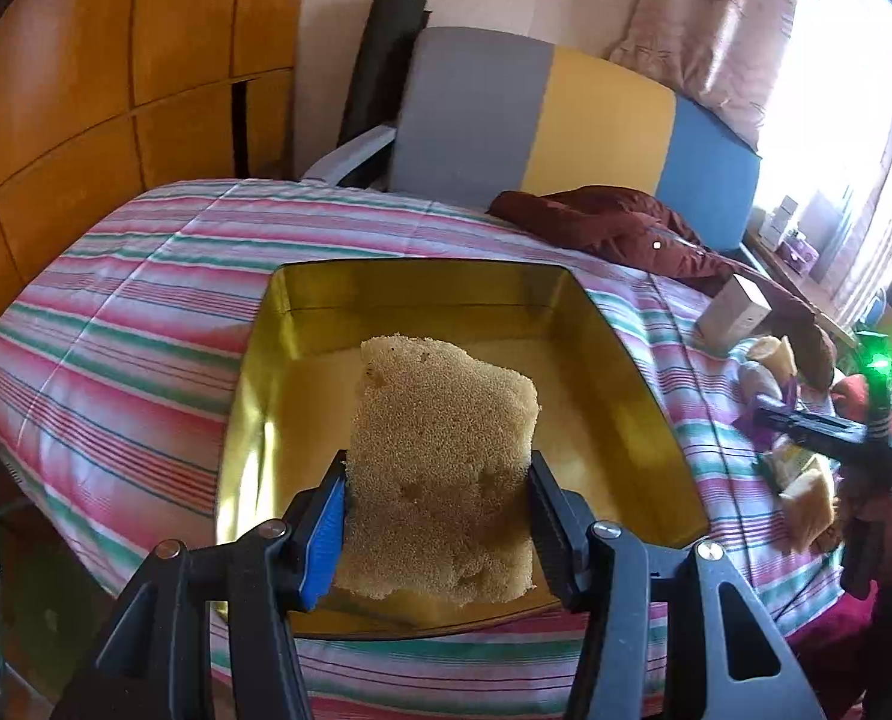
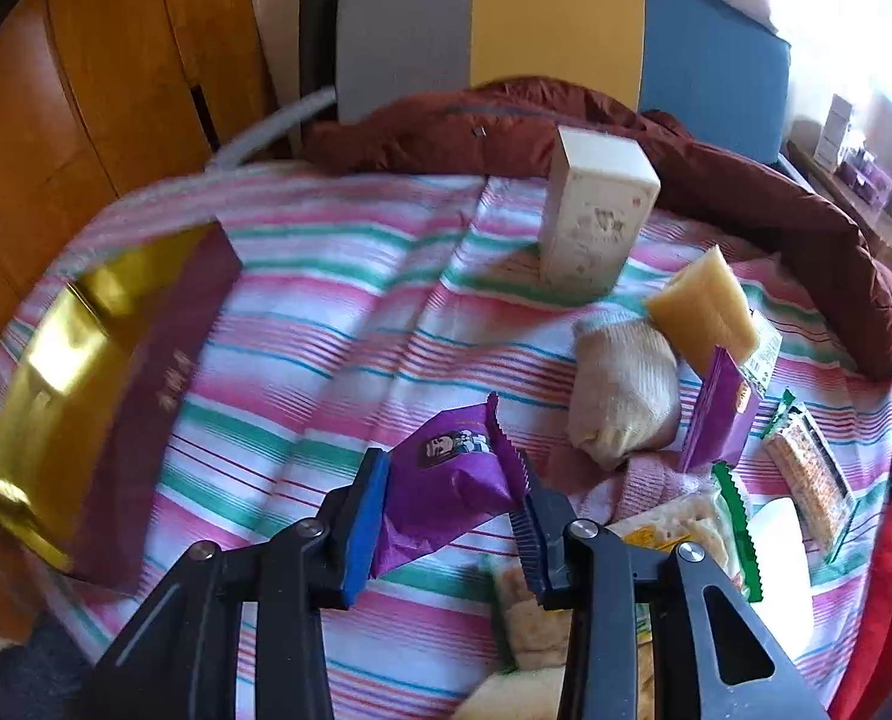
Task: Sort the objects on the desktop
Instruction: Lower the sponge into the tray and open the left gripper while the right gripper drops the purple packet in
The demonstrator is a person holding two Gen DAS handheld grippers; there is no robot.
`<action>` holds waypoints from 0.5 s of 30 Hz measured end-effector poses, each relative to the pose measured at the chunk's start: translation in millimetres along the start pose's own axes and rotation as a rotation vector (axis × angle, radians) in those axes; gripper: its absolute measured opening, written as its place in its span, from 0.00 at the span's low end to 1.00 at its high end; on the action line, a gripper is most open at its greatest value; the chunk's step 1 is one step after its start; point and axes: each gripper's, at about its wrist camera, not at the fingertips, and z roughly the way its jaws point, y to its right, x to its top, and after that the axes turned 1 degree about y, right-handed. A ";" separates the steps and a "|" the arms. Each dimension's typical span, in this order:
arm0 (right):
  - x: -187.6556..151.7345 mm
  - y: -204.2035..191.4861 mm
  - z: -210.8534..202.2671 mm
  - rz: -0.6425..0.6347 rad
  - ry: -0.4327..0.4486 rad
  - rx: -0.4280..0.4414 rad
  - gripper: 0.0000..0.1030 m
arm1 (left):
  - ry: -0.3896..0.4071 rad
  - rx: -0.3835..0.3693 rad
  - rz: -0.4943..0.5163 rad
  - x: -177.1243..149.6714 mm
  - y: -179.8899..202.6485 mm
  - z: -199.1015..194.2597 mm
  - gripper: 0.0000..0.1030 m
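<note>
Left wrist: left gripper point(image 1: 437, 531) pinches a sponge point(image 1: 440, 474) by its near end, above the gold tin point(image 1: 620, 336). Soft, light; squashes easily.

Right wrist: right gripper point(image 2: 446, 531) clamps a purple packet point(image 2: 446, 480), crinkly, slippery; grip mid-body.

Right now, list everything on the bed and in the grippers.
sponge: one, tan, held over the gold box
gold box: one, gold inside, maroon outside, left on the striped quilt
purple snack packet: two, one held, one right
white carton: one, upright, far side
yellow sponge: one, tilted beside the knit glove
knit glove: one, cream
maroon jacket: one, far edge
left gripper: shut on sponge
right gripper: shut on packet
</note>
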 end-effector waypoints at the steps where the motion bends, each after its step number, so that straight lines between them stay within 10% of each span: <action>1: 1.1 -4.5 -6.9 0.004 0.017 0.020 0.39 | 0.002 0.005 -0.015 1.6 -6.1 0.4 0.53; 15: 13.8 -161.4 -35.3 -0.200 0.060 0.328 0.39 | -0.029 0.093 -0.037 27.1 -34.2 41.1 0.53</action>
